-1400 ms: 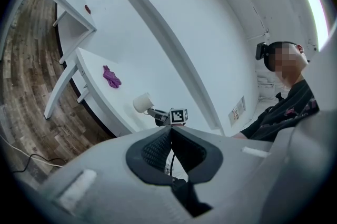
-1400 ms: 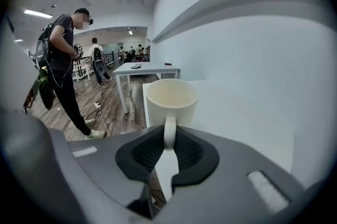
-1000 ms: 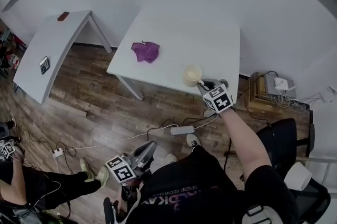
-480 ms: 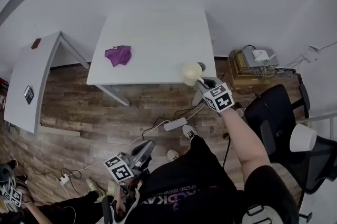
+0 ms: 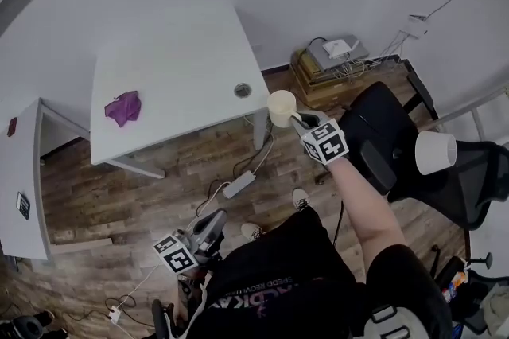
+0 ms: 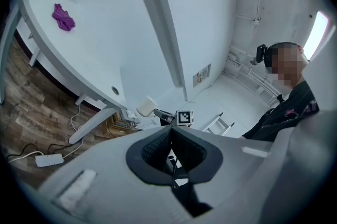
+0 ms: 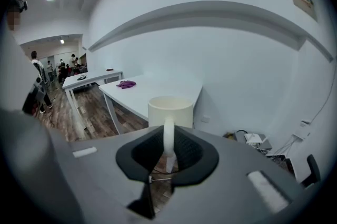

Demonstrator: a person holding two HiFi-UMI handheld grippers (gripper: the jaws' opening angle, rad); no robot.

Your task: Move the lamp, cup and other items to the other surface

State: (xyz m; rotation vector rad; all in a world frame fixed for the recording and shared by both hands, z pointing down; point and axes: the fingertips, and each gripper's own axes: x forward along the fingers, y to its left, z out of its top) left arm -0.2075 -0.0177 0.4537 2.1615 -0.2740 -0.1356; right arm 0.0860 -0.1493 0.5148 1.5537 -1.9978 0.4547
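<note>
One cup [image 5: 281, 107], one cloth [image 5: 122, 107] (purple, crumpled)

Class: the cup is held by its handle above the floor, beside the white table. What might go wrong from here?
1. The right claw pinches the cup only by its thin handle, above the wooden floor; the cup might swing, slip out and break.
2. The black office chair stands close beside the cup; a careless swing might knock the cup against it.

The head view's nine-o'clock edge is cutting off the side table [image 5: 24, 170], whose dark item [image 5: 21, 204] is looking too small to identify; the right gripper [image 5: 296, 120] is hiding the handle of the cup [image 5: 281, 107].
</note>
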